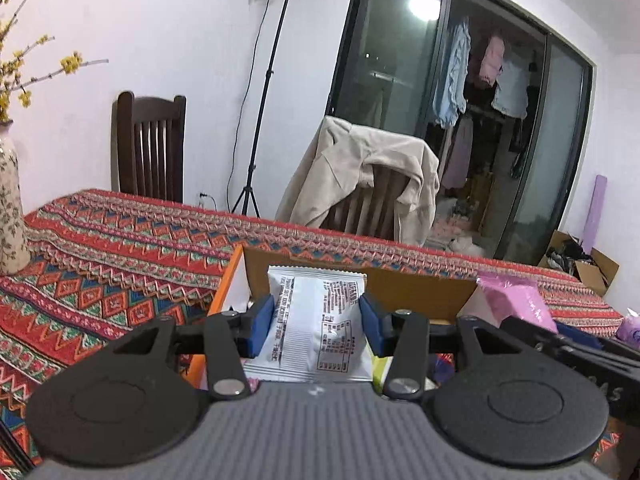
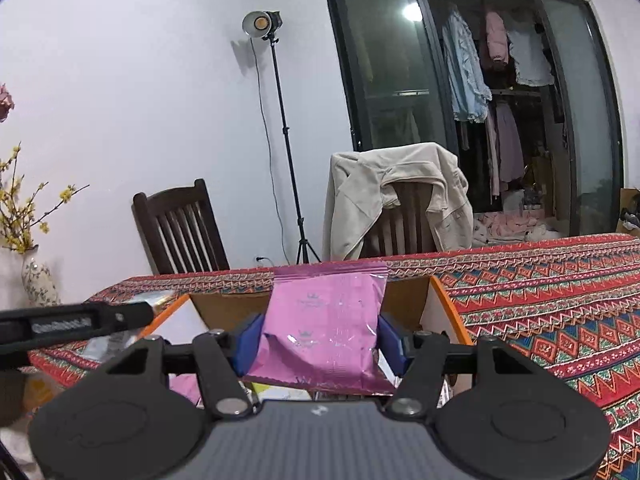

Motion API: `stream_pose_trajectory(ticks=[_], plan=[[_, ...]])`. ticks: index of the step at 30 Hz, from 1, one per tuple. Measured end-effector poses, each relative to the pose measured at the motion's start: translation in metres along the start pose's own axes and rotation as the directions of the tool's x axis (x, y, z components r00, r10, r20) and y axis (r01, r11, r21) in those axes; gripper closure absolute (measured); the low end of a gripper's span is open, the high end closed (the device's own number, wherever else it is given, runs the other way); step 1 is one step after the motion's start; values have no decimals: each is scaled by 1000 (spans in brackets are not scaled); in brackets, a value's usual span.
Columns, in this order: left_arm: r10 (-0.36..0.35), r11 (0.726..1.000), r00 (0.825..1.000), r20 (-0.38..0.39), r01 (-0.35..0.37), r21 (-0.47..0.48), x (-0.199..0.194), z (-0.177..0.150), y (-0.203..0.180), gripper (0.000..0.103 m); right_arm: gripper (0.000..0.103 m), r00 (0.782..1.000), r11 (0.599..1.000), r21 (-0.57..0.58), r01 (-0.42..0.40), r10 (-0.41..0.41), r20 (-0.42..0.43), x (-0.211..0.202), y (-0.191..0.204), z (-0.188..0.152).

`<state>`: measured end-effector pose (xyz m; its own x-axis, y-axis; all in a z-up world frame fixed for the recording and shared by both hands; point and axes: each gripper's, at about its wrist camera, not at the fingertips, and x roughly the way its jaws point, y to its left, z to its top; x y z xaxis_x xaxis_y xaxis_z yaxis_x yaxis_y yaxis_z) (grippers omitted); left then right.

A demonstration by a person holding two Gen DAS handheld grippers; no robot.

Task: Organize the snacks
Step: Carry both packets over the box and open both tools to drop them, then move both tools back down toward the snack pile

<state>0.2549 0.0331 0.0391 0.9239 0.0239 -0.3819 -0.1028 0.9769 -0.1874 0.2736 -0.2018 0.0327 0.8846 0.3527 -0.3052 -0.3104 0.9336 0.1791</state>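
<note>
My left gripper (image 1: 317, 325) is shut on a white snack packet (image 1: 316, 320) with black print, its blue pads pressing both sides. The packet hangs over an open cardboard box (image 1: 424, 284) with an orange rim. My right gripper (image 2: 320, 340) is shut on a pink snack packet (image 2: 326, 320), held upright above the same box (image 2: 442, 312). In the left wrist view the pink packet (image 1: 516, 300) and the dark right gripper frame show at the right. In the right wrist view the left gripper's black frame (image 2: 72, 326) reaches in from the left.
A red patterned tablecloth (image 1: 120, 248) covers the table. A flowered vase (image 1: 10, 208) with yellow blossoms stands at the left. Behind the table are a dark wooden chair (image 1: 150, 144), a chair draped with a beige jacket (image 1: 360, 176) and a light stand (image 1: 264, 92). More packets lie near the box.
</note>
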Motion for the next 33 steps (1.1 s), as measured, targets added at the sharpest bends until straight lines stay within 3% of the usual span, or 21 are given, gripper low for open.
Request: stream_pose_trajectory(ticks=[8, 10, 12, 14, 15, 16, 33], plan=[[-1, 1000, 1000, -8, 1, 12, 3, -8, 0, 54, 42, 999, 999, -34, 22, -23, -26, 6, -1, -10], [-9, 1000, 1000, -5, 9, 8, 3, -10, 0, 44, 40, 999, 999, -28, 18, -19, -38, 8, -3, -9], [7, 1000, 1000, 6, -7, 4, 3, -12, 0, 19, 34, 999, 999, -26, 25, -26, -36, 8, -4, -10], [10, 1000, 1000, 20, -10, 6, 1, -12, -1, 13, 9, 999, 999, -16, 32, -33, -38, 7, -7, -10], [6, 1000, 1000, 25, -6, 0, -1, -13, -1, 1, 4, 999, 1000, -7, 30, -31, -35, 6, -9, -10], [10, 1000, 999, 33, -10, -8, -2, -13, 0, 0, 0, 999, 1000, 2, 31, -31, -34, 6, -12, -10], [29, 1000, 999, 43, -29, -5, -34, 0, -5, 0, 0, 999, 998, -37, 46, -47, -20, -11, -1, -12]])
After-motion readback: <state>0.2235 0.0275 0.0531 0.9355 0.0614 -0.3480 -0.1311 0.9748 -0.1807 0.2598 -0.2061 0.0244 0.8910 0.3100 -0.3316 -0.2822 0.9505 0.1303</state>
